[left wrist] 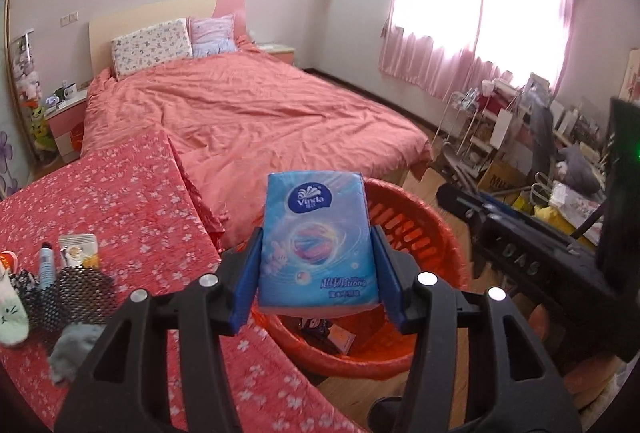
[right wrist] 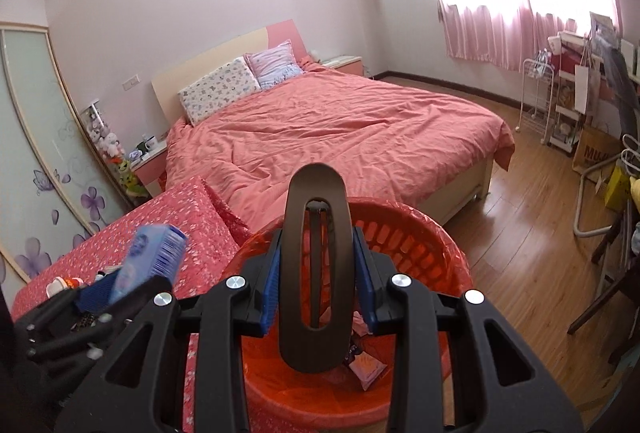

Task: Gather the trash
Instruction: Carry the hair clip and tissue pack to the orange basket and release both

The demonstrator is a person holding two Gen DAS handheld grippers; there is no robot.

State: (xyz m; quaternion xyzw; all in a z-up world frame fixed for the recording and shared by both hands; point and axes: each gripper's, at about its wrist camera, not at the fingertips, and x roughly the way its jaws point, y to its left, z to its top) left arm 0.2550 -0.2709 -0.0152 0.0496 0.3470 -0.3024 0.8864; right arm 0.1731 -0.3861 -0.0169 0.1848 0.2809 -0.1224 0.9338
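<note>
Holding a blue plastic tissue pack (left wrist: 318, 241), left tongs (left wrist: 318, 265) hang over the round orange plastic basket (left wrist: 440, 229); right tongs (right wrist: 318, 289) clamp a brown oval hair clip (right wrist: 316, 269) w/ narrow gap, past the tabletop (left wrist: 140, 201) edge.

1. The blue tissue pack (left wrist: 318, 241) bears the brand "Vinda" in white on a dark oval, and lower down the word "Strong" (the Chinese characters beside it are too small to read).
2. A cardboard box (right wrist: 596, 153) shows "MU", the rest cut off.

Blue tissue pack (left wrist: 318, 245), orange basket (left wrist: 436, 229), floral red cloth (left wrist: 120, 201)
</note>
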